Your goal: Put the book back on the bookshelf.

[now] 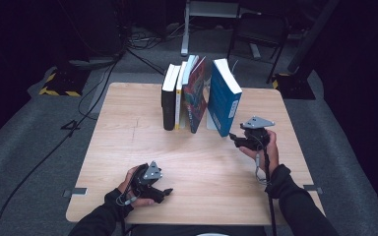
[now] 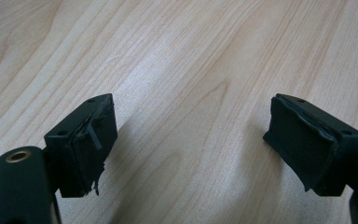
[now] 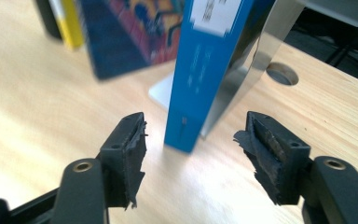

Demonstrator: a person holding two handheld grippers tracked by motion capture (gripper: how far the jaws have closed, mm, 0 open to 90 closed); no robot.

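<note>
Two grippers gaped wide and empty: the right gripper (image 3: 189, 149) faced the blue book (image 1: 223, 96) near the table's (image 1: 128, 147) far edge; squaring jaws around its spine seemed wise. The left gripper (image 1: 158, 192) idled near the front edge.

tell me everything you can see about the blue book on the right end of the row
The blue book is a thick volume with a bright blue cover and white page edges on top. It stands on the wooden table at the right end of the row, tilted, with a gap to the patterned book. In the right gripper view its spine carries a white label and small print, too blurred to read, and a shiny metal bookend props it from behind. The open right gripper sits just before it, not touching.
</note>
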